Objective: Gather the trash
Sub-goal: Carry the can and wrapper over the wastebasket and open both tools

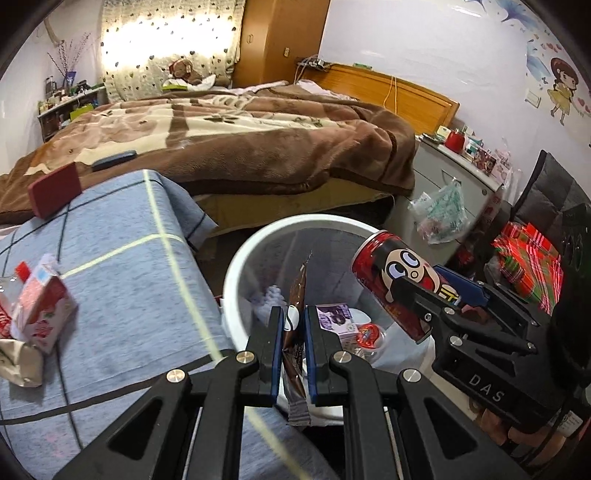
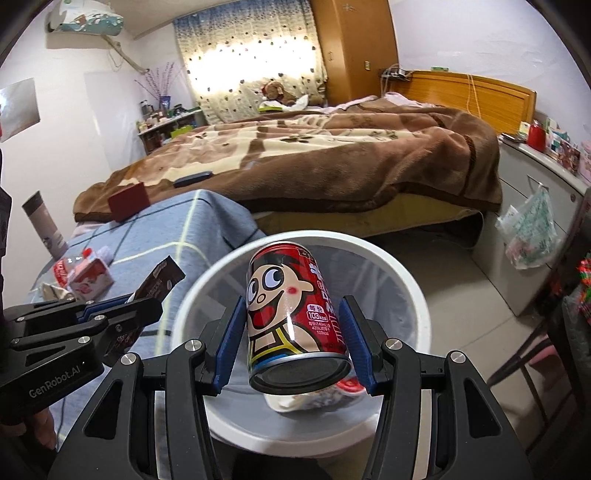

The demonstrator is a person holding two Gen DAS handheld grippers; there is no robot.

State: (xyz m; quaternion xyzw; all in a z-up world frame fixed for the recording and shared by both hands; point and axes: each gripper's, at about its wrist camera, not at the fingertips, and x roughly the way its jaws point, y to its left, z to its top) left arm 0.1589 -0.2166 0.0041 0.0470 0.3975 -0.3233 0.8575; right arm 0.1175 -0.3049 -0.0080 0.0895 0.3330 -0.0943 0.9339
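Holding red can (image 2: 295, 317) between right gripper (image 2: 293, 343) pads above white bin (image 2: 207, 280); left gripper (image 1: 294, 332) pinched tight on brown wrapper (image 1: 297, 291) over bin rim.

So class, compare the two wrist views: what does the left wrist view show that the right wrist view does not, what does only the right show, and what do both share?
Only the left wrist view: the purple box among the trash in the bin, and the red plaid fabric at the right.

Only the right wrist view: the air conditioner high on the wall, and the grey tumbler at the left.

Both: the white bin, the red can in the right tool, the brown wrapper in the left tool, the pink carton and the bed.
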